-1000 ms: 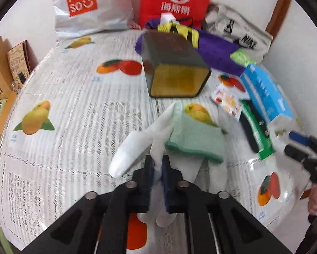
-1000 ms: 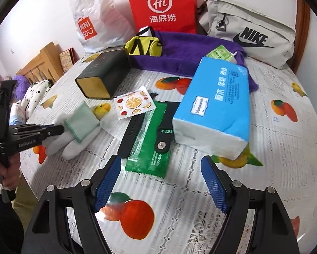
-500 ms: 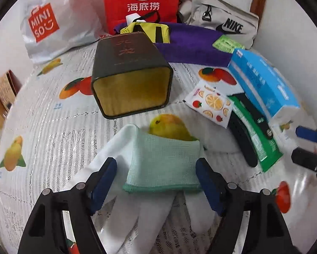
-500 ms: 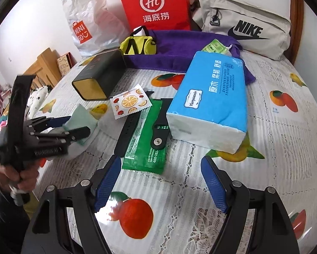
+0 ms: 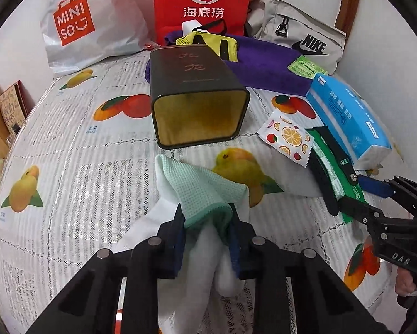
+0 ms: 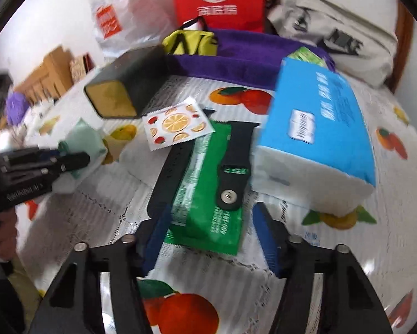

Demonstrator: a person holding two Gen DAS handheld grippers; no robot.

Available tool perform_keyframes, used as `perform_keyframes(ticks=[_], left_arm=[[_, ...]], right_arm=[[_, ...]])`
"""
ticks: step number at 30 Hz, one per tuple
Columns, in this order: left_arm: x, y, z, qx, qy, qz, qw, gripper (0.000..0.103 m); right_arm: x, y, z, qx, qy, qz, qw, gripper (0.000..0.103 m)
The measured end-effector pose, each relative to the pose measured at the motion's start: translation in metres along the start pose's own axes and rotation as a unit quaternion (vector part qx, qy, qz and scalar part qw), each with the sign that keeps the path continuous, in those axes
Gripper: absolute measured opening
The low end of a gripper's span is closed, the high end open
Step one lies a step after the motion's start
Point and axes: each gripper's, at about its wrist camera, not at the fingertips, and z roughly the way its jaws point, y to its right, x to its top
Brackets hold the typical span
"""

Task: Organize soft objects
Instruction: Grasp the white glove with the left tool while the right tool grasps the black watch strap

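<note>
A round table (image 5: 69, 167) under a fruit-printed lace cloth carries everything. At its far left edge stands a white bag (image 5: 91, 19) reading "MINISO". Beside it, at the far edge, a red bag (image 5: 202, 0) shows "Hi" above Chinese characters, its lower part hidden by a yellow pouch (image 5: 208, 43) and a purple towel (image 5: 264, 66).

Near the middle a dark box (image 5: 200, 94) lies on its side, its gold-lined open mouth facing the camera, faint characters on top.

At the near edge, the left gripper (image 5: 207, 231) has just been closing and now pinches a white glove (image 5: 208, 250) with a mint-green cuff (image 5: 205, 189). The glove's long axis runs from the near edge toward the box, cuff end farthest; its fingers are partly hidden under the gripper.

Right of centre lie a fruit-print sachet (image 6: 177, 123), a green packet (image 6: 208, 194) with unreadable print and a black strap (image 6: 230, 167) across it. The right gripper (image 6: 211, 239) has just been closing, its jaws standing apart either side of the packet's near end; that view is blurred, so contact cannot be told.

At the right edge sits a blue tissue pack (image 6: 314, 122), its lettering smeared; behind it a grey "NIKE" bag (image 5: 297, 36).
</note>
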Motion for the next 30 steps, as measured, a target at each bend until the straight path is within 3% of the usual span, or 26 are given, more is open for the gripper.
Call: perform_keyframes(ticks=[5, 14, 16, 23, 27, 30], left_arm=[[0.000, -0.002, 0.000, -0.005, 0.001, -0.007, 1.0000, 0.026], [0.000, 0.000, -0.001, -0.001, 0.001, -0.007, 1.0000, 0.027], [0.000, -0.001, -0.001, -0.001, 0.001, -0.010, 0.9999, 0.027], [0.000, 0.000, -0.002, 0.002, -0.001, -0.008, 1.0000, 0.027], [0.000, 0.000, -0.002, 0.001, -0.002, -0.007, 1.0000, 0.027], [-0.001, 0.001, -0.002, 0.002, -0.003, -0.006, 1.0000, 0.027]], right_arm=[[-0.007, -0.005, -0.005, -0.004, -0.004, -0.032, 0.999, 0.036], [-0.045, -0.002, -0.033, 0.035, -0.041, -0.063, 0.997, 0.037], [-0.047, 0.001, -0.037, 0.031, -0.040, -0.060, 0.997, 0.041], [-0.028, 0.021, -0.026, 0.032, -0.009, 0.011, 0.999, 0.043], [-0.015, 0.020, -0.015, 0.028, 0.001, 0.022, 0.999, 0.042], [-0.013, 0.014, -0.013, 0.022, 0.004, 0.005, 1.000, 0.031]])
